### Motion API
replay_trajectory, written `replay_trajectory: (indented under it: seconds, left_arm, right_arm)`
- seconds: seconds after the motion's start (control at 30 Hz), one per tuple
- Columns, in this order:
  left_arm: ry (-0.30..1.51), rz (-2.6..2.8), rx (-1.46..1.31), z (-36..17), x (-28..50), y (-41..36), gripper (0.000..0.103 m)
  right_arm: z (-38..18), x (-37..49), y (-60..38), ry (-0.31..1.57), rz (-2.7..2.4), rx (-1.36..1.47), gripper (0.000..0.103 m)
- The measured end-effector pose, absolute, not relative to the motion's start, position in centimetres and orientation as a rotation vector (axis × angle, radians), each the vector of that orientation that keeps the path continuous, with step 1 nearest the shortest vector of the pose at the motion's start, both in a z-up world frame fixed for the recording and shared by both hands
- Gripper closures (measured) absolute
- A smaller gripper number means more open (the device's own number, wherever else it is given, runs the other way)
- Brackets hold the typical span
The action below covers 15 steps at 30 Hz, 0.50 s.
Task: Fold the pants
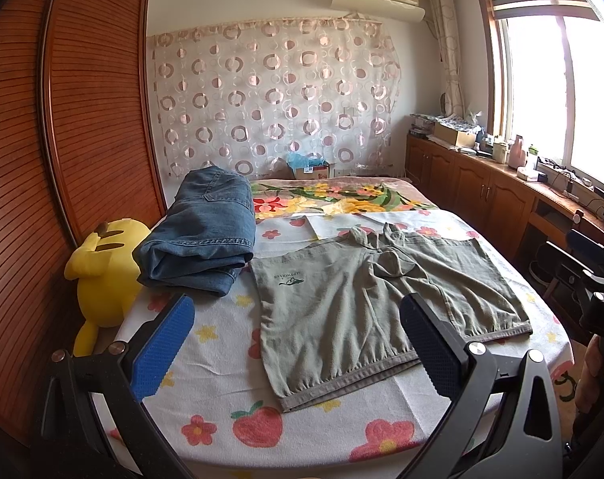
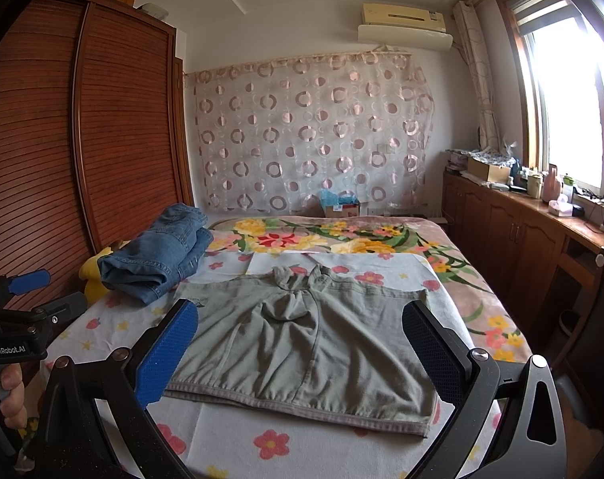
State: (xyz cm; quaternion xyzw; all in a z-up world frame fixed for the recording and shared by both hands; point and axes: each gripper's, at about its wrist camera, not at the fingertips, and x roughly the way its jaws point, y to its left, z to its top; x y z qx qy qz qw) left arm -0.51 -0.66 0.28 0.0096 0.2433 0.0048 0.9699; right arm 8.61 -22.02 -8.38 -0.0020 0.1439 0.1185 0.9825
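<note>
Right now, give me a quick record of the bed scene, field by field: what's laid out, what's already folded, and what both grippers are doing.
surface: bed with flower-print sheet
garment to fold: olive-green shorts, spread flat, unfolded, waistband toward the far end
already folded: blue jeans, left of the shorts
beside the jeans: yellow plush toy at the bed's left edge
left gripper: open, above the near hem, holding nothing
right gripper: open, above the shorts, holding nothing

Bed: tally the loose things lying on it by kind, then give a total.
Green shorts: 1
Folded jeans: 1
Yellow plush toy: 1
Cardboard box at the far end: 1
Total: 4
</note>
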Motion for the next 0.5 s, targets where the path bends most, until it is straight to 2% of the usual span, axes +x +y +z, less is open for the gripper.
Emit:
replay_trajectory:
  seconds: [0.5]
  left_arm:
    - [0.491,0.01,0.018,0.31,-0.57,-0.73,0.0]
  right_arm:
    - [-8.3,8.54,-22.08,0.287,0.238,-0.002,0.001]
